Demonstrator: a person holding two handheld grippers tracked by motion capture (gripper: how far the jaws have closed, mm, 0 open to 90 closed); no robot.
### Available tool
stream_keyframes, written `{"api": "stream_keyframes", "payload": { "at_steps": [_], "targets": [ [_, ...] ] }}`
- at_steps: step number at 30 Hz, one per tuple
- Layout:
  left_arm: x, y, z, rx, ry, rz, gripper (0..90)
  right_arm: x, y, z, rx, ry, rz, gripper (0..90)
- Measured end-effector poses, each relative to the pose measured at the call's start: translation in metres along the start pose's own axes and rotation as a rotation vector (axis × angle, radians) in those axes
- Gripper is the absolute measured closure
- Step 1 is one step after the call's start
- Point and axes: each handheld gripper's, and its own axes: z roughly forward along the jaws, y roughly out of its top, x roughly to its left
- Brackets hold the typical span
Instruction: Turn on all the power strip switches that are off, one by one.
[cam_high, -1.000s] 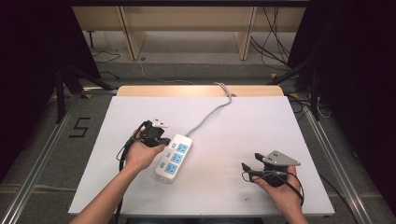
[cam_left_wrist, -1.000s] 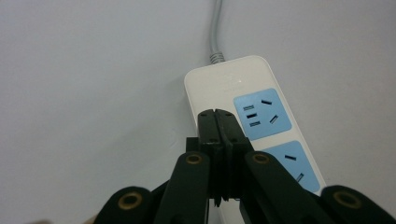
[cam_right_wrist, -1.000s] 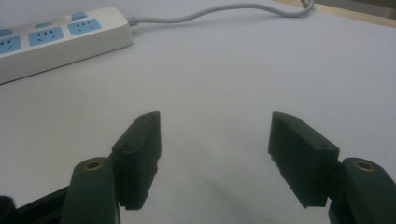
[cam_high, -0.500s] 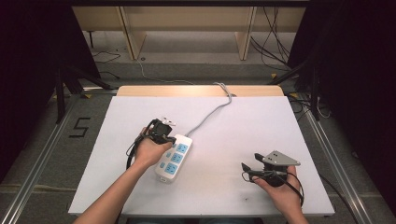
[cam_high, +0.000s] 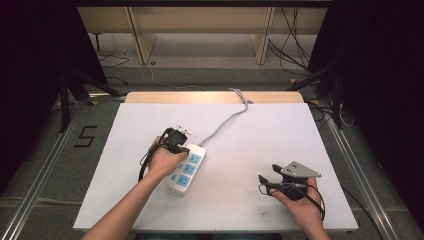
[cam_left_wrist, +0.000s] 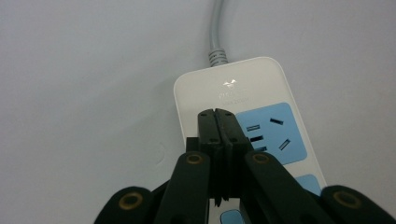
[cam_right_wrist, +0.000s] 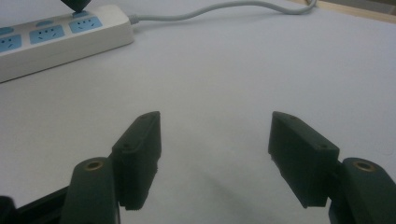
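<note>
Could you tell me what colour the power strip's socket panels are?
Light blue socket panels on a white body, clearest in the left gripper view.

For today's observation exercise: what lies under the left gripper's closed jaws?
The left gripper is above the white power strip, beside its top blue socket. Its jaws cover the strip's surface directly beneath.

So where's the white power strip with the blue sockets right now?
In the high view the white power strip with blue sockets lies left of centre on the white table, under the shut left gripper; its grey cable runs to the far edge.
</note>
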Motion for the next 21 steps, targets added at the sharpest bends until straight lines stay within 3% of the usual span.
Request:
{"api": "stream_keyframes", "payload": {
  "at_steps": [13, 21],
  "targets": [
    [0.0007, 0.0019, 0.0016, 0.028, -0.002, -0.019, 89.7, -0.0004, 0.0004, -0.0013, -0.006, -0.005, -0.001, 35.5],
    [-0.001, 0.0048, 0.0027, 0.05, 0.013, -0.008, 89.8, 0.0, 0.0005, -0.0009, -0.004, -0.001, -0.004, 35.5]
  ]
}}
